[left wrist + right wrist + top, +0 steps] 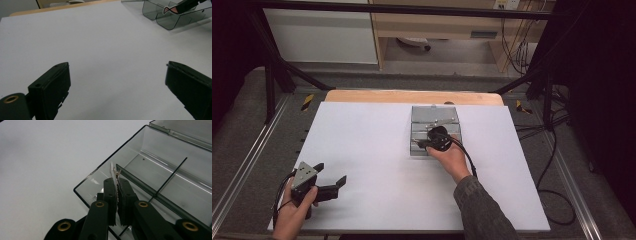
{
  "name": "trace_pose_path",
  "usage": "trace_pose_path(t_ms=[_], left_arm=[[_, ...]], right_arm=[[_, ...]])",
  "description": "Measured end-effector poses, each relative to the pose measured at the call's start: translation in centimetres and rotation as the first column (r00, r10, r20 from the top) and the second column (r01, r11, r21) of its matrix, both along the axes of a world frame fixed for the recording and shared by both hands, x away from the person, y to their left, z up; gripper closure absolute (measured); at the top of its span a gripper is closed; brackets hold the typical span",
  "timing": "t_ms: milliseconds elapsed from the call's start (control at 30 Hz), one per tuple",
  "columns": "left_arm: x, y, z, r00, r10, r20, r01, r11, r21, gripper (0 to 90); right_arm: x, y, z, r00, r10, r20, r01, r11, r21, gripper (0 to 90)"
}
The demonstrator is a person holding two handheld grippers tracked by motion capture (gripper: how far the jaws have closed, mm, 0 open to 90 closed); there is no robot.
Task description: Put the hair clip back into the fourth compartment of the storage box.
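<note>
Two hand-held grippers, high view.
Left gripper [331,176] rests low at the near left, jaws spread wide; right gripper [421,144] reaches forward on an extended forearm, jaws nearly closed.

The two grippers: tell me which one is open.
The left gripper, at the table's near left corner: its jaws stand wide apart over bare white table. The right gripper, at the clear plastic box, is shut on a thin flat piece.
</note>
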State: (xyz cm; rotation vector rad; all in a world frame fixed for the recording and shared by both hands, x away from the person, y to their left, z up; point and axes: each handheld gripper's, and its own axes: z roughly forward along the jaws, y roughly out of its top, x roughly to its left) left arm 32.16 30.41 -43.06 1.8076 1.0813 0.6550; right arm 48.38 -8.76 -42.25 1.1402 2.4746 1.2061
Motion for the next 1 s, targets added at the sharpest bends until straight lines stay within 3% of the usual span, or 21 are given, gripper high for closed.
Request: trace_pose_path(t_ms=[300, 400, 733, 867, 1000], left_arm=[[0.0, -0.2, 0.1, 0.9999, -0.011, 0.005, 0.011, 0.9999, 0.0, 6.0], [0.0, -0.2, 0.0, 0.9999, -0.011, 0.004, 0.011, 0.9999, 0.001, 6.0], [0.2, -0.3, 0.0, 0.9999, -0.014, -0.002, 0.014, 0.9999, -0.008, 6.0], [0.2, -0.4, 0.0, 0.9999, -0.015, 0.0, 0.015, 0.9999, -0.009, 6.0], [0.1, -0.4, 0.0, 0.9999, -0.012, 0.0, 0.012, 0.9999, -0.006, 6.0]], right_arm=[[-0.2, 0.3, -0.1, 1.0, -0.002, 0.0, 0.002, 1.0, -0.018, 85.1], [-0.2, 0.3, 0.0, 0.9999, -0.016, 0.002, 0.016, 1.0, -0.015, 79.5], [-0.7, -0.1, 0.6, 0.9978, -0.046, 0.047, 0.044, 0.998, 0.041, 73.6], [-1.3, -0.1, 0.8, 0.9945, -0.069, 0.079, 0.065, 0.996, 0.061, 61.0], [-1.9, -0.1, 1.2, 0.9831, -0.119, 0.139, 0.111, 0.992, 0.066, 37.4]])
